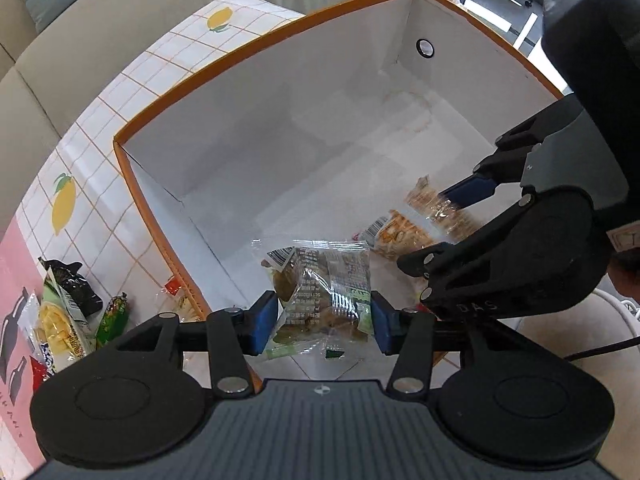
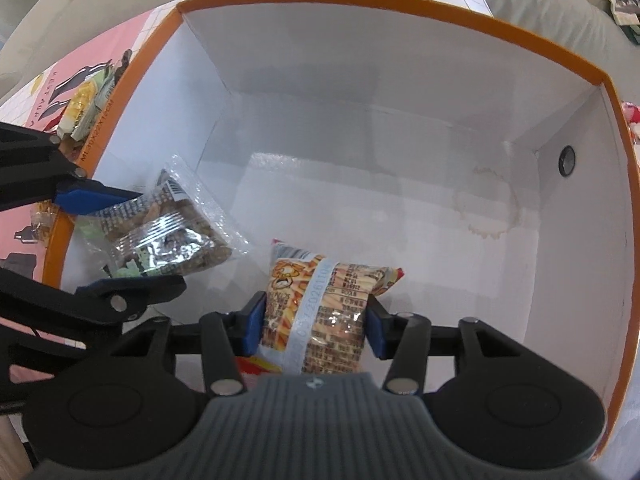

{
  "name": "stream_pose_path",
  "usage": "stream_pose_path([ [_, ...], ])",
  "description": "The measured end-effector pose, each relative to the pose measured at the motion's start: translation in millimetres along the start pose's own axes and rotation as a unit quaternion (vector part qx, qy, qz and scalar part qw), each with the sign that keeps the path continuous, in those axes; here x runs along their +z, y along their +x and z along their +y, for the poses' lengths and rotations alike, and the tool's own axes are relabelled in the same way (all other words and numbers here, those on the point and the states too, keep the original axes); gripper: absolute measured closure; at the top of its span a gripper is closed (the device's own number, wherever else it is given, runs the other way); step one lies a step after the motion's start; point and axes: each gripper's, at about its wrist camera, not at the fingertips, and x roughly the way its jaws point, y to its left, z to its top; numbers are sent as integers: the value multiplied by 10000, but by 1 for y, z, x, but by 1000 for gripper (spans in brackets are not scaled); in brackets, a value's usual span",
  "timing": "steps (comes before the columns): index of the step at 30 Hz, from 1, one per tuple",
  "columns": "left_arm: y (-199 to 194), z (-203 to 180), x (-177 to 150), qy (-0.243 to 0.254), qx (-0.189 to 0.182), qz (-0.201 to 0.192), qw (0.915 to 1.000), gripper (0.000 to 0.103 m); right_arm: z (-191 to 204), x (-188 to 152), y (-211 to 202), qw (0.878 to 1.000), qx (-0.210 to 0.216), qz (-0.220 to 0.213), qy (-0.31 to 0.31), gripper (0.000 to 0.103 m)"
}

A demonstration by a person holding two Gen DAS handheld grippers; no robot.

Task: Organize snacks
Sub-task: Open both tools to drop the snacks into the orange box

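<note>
The big box [image 1: 256, 46] has an orange rim and white walls inside. It sits on a cloth [image 1: 132, 92] with a grid and yellow lemons on it.

Left of the box, out on the cloth, lies a small pile of snacks [image 1: 68, 320]. One is a yellow and green bag, one is a black packet, and one is a small green candy. They are close to the box wall but outside it.

Inside the box, near its left wall, the left gripper [image 1: 325, 322] points down. A clear packet of brown treats [image 1: 320, 296] is between its blue pads [image 1: 265, 322]. The pads sit right at the packet's sides, but I cannot tell if they press on it or have let go.

Further right in the box, the right gripper [image 2: 314, 326] also points down. An orange snack bag [image 2: 320, 316] with a pale strip across it is between its pads, and its far end rests on the box floor. Here too the pads are at the bag's sides, and I cannot tell if they squeeze it.

The right side of the box floor has a faint ring stain [image 2: 486, 204].
</note>
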Motion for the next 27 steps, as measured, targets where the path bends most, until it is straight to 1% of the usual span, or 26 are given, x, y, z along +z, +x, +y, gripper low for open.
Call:
stream_pose_path([
  [1, -2, 0, 0, 0, 21, -26, 10000, 42, -1, 2, 2, 10000, -31, 2, 10, 45],
  [3, -5, 0, 0, -7, 66, -106, 9999, 34, 1, 2, 1, 10000, -65, -34, 10, 43],
  [4, -8, 1, 0, -21, 70, -155, 9999, 33, 1, 3, 0, 9999, -93, -46, 12, 41],
  [6, -14, 3, -1, -97, 12, -247, 9996, 29, 2, 4, -3, 9998, -196, -79, 18, 32],
  [7, -17, 4, -1, -138, -40, -279, 9995, 27, 2, 5, -5, 9996, -265, -87, 8, 29],
  [8, -21, 4, -1, -162, -105, -315, 9993, 23, 2, 5, -7, 9994, -334, -101, -7, 26],
  [9, -26, 4, -3, -176, -176, -373, 9990, 22, 3, 6, -10, 9991, -402, -132, -23, 24],
  [13, -45, 0, -9, -195, -106, -626, 9978, 22, 6, 6, -25, 9979, -564, -322, -20, 22],
  [16, -62, 1, -18, -288, -185, -849, 9958, 22, 10, 1, -39, 9961, -715, -521, -2, 20],
  [20, -82, 11, -33, -660, -147, -1142, 9912, 22, 17, -10, -61, 9903, -1050, -913, 25, 20],
  [22, -95, 15, -42, -833, -90, -1339, 9874, 22, 24, -18, -75, 9854, -1179, -1227, 88, 20],
  [25, -117, 22, -60, -1081, 10, -1682, 9798, 22, 35, -31, -100, 9766, -1256, -1732, 198, 19],
  [27, -130, 26, -73, -1259, 89, -1910, 9734, 22, 46, -42, -113, 9700, -1200, -2092, 301, 19],
])
